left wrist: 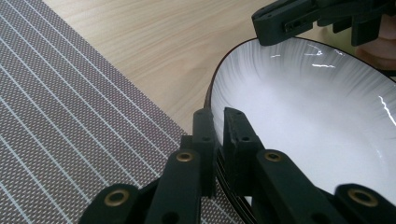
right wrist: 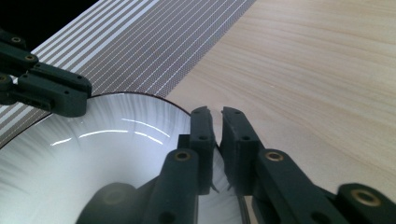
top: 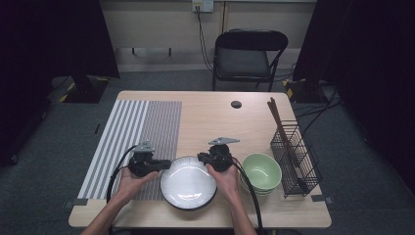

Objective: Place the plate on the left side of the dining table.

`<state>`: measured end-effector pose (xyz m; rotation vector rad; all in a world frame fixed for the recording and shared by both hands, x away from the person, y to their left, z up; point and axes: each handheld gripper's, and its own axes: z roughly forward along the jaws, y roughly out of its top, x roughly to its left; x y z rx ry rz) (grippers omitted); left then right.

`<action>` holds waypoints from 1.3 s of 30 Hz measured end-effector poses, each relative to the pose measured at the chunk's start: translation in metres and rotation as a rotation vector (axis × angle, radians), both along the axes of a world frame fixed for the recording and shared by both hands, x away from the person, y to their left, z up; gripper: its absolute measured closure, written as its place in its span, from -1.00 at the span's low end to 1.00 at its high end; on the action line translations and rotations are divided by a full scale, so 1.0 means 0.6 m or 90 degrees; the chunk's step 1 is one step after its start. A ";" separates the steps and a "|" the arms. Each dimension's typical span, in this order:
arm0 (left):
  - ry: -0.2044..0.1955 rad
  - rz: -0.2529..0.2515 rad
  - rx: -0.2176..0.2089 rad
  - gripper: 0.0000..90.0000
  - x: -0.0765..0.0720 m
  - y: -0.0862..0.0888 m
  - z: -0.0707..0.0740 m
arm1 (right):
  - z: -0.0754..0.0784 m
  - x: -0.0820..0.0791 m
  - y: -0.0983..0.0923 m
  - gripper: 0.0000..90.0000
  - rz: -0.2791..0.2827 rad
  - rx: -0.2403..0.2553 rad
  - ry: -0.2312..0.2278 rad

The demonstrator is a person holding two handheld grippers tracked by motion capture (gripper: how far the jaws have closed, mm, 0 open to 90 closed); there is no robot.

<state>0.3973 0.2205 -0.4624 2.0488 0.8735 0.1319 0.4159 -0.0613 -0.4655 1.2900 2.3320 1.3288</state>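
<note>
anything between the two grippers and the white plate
Nothing. The left gripper and the right gripper each already have fingers closed on the white plate, at opposite sides of its rim.

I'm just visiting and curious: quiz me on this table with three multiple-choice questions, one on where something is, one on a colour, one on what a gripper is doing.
1. Where do the green bowls stand?
A. on the striped mat
B. between the white plate and the wire basket
C. on the chair

2. What colour is the inside of the plate?
A. white
B. red
C. blue

3. What is the left gripper doing?
A. hanging open above the mat
B. holding chopsticks
C. pinching the plate's rim

Answers: 1 B, the high view shows them right of the plate and left of the wire basket. 2 A, its ribbed inside is glossy white. 3 C, the left gripper view shows the rim clamped between its jaws.
</note>
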 end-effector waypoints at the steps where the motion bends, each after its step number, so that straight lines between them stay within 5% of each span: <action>1: -0.003 -0.001 0.002 0.87 0.000 0.000 0.000 | 0.000 0.000 0.000 0.85 -0.001 0.002 0.000; 6: -0.001 0.000 -0.005 0.86 0.000 0.001 0.000 | 0.001 0.002 -0.002 0.86 0.005 0.002 0.006; 10: 0.002 0.011 -0.021 0.60 0.001 0.002 -0.001 | 0.001 0.003 -0.002 0.87 0.005 0.004 0.009; 18: -0.001 0.006 -0.014 0.86 0.002 0.000 -0.003 | -0.001 0.001 -0.007 0.88 0.004 0.014 0.013; 39: 0.009 -0.001 -0.027 0.88 0.007 0.002 -0.006 | -0.002 -0.003 -0.009 0.90 -0.003 0.020 0.004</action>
